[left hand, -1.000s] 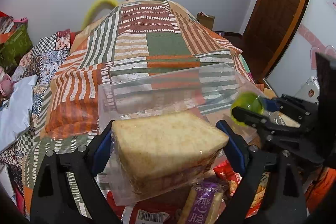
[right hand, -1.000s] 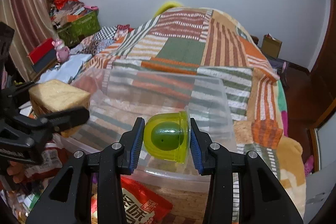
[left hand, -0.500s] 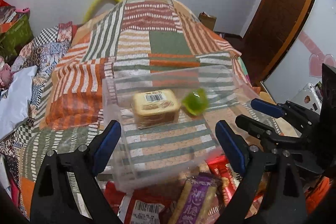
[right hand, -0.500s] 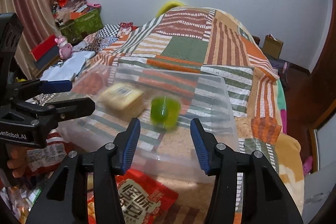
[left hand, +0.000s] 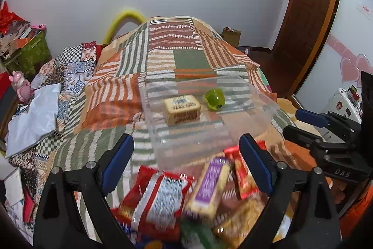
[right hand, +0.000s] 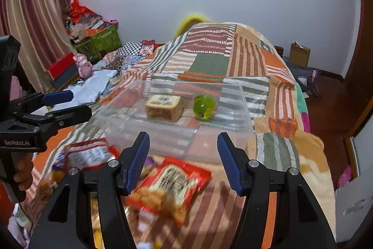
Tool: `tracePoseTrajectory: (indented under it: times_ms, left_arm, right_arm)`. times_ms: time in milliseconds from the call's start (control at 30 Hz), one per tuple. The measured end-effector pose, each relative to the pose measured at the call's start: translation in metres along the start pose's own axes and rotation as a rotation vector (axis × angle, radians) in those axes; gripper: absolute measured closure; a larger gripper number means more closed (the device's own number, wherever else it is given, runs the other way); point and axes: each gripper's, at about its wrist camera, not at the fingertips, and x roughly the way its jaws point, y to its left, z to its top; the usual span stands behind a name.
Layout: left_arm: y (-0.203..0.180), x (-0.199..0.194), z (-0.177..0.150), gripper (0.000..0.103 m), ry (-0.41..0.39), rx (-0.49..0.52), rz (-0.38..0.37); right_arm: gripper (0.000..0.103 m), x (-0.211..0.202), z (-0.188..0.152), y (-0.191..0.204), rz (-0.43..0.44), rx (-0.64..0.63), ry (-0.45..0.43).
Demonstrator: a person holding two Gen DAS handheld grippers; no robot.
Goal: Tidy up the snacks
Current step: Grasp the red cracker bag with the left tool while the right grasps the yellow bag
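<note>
A clear plastic bin (left hand: 261, 109) (right hand: 242, 113) sits on the patchwork bed. Inside it lie a wrapped bread slice (left hand: 182, 109) (right hand: 164, 107) and a green jelly cup (left hand: 215, 99) (right hand: 204, 107), side by side. My left gripper (left hand: 186, 162) is open and empty, above a pile of snack packets (left hand: 163, 197) in front of the bin. My right gripper (right hand: 184, 160) is open and empty, over a red snack bag (right hand: 170, 188) near the bin's front wall. Each gripper shows at the edge of the other's view: the right one (left hand: 300, 123), the left one (right hand: 67, 104).
The patchwork blanket (left hand: 174, 55) covers the bed behind the bin. A white cloth (left hand: 32, 118) and a pink toy (left hand: 19, 85) lie at the left. A green crate of clutter (right hand: 100, 41) stands by the curtain. A wooden door (left hand: 310, 15) is at the right.
Both grippers opened and let go: the bread and the jelly cup dropped into the bin. Both grippers then pulled back and up from the bin, over the snack pile.
</note>
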Motion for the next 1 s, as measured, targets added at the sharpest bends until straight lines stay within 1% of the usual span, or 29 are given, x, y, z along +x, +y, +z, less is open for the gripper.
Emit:
tracePoseTrajectory:
  times_ms: [133, 267, 400, 500, 633, 767, 867, 1000]
  left_arm:
    - [0.005, -0.014, -0.023, 0.010, 0.023, -0.010, 0.018]
    - [0.015, -0.022, -0.049, 0.010, 0.050, -0.026, 0.045]
    - [0.026, -0.018, -0.068, 0.010, 0.094, -0.056, 0.063]
    - [0.029, -0.010, -0.077, 0.010, 0.121, -0.061, 0.061]
    - [0.027, 0.005, -0.084, 0.010, 0.148, -0.043, 0.067]
    - [0.023, 0.014, -0.086, 0.010, 0.162, -0.035, 0.065]
    - [0.022, 0.017, -0.080, 0.010, 0.163, -0.020, 0.073]
    - [0.023, 0.026, -0.070, 0.010, 0.177, -0.006, 0.077]
  right_arm:
    - [0.045, -0.013, -0.017, 0.005, 0.012, 0.009, 0.007]
    - [0.045, -0.020, -0.035, 0.009, 0.025, 0.017, 0.033]
    - [0.045, -0.020, -0.052, 0.014, 0.054, 0.034, 0.071]
    - [0.045, -0.020, -0.065, 0.022, 0.074, 0.043, 0.098]
    - [0.034, -0.017, -0.086, 0.036, 0.081, 0.035, 0.138]
    - [0.033, -0.015, -0.102, 0.046, 0.090, 0.010, 0.180]
    - [0.028, -0.013, -0.111, 0.050, 0.086, 0.002, 0.203]
    - [0.026, -0.008, -0.121, 0.051, 0.088, -0.025, 0.230]
